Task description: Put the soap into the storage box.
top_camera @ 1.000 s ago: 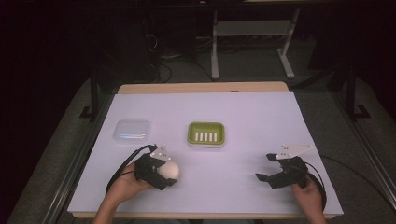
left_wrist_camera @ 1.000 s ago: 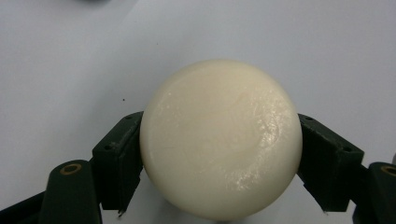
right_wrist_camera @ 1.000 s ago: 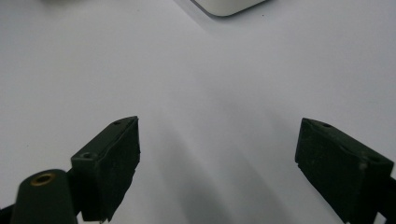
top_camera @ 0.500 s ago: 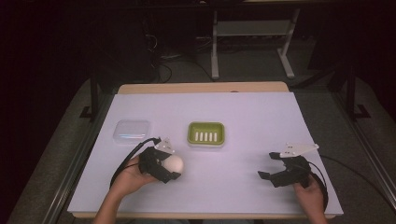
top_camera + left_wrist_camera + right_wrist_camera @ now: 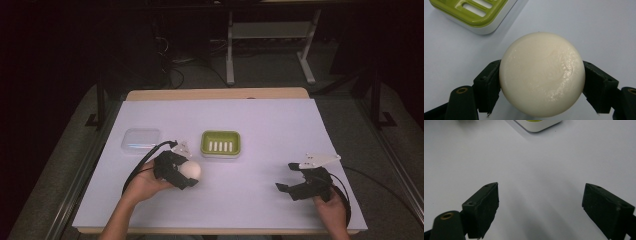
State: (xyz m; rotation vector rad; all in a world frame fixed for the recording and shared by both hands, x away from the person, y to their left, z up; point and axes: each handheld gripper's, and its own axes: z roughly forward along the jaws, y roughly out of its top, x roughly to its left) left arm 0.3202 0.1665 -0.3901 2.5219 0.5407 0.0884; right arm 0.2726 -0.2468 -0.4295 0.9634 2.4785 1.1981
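A round cream soap bar (image 5: 190, 170) (image 5: 542, 73) sits between the black jaws of my left gripper (image 5: 187, 173) (image 5: 541, 82), which is shut on it just above the white table. A green and white soap dish (image 5: 220, 144) (image 5: 471, 13) lies a short way beyond it, at the table's middle. My right gripper (image 5: 289, 177) (image 5: 541, 207) stands open near the front right of the table, with nothing between its jaws. A corner of the soap dish (image 5: 537, 125) shows at the top of the right gripper view.
A clear plastic lid or box (image 5: 141, 140) lies left of the soap dish. White paper covers the table (image 5: 260, 120); its wooden back edge (image 5: 215, 94) faces a dark floor with metal stand legs (image 5: 270, 50).
My left gripper has carried the soap bar a little forward and to the right, toward the soap dish. The right gripper has drifted slightly right and stays open.
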